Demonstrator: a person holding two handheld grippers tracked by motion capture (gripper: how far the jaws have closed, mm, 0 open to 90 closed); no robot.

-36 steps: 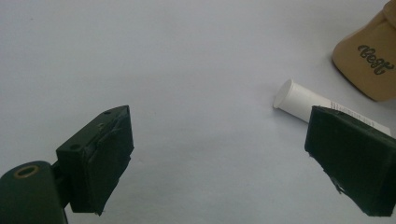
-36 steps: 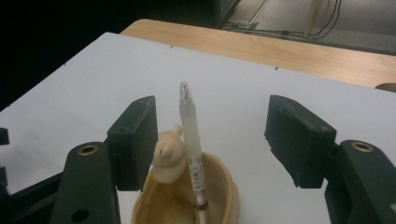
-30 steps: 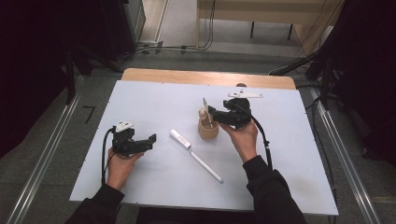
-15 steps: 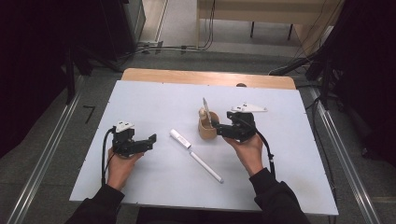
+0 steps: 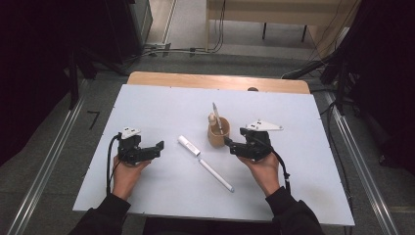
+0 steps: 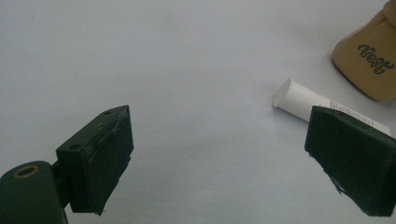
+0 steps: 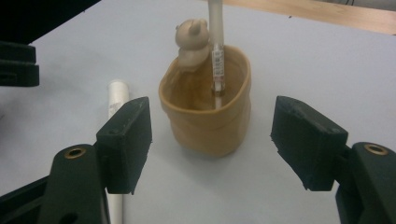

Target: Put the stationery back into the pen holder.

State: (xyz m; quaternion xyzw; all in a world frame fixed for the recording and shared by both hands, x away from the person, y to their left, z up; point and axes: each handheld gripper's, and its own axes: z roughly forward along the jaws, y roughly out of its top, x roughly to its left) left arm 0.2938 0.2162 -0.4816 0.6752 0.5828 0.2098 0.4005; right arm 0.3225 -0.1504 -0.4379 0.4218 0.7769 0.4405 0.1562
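Right gripper view showed our right gripper (image 7: 212, 149), jaws apart, facing the tan soft cup (image 7: 205, 112) mid-table; we judged closing squarely on its wall best, left gripper (image 6: 224, 158) idle, also agape.

- Your cup (image 5: 217, 133) sits mid-table (image 5: 161, 105), a pen (image 5: 215, 115) standing in it.
- Tube (image 5: 188, 145) lies left of the cup; a second pen (image 5: 216, 175) lies nearer you.
- Left tongs (image 5: 157, 147) sit left of the tube; right tongs (image 5: 230, 145) just right of the cup.
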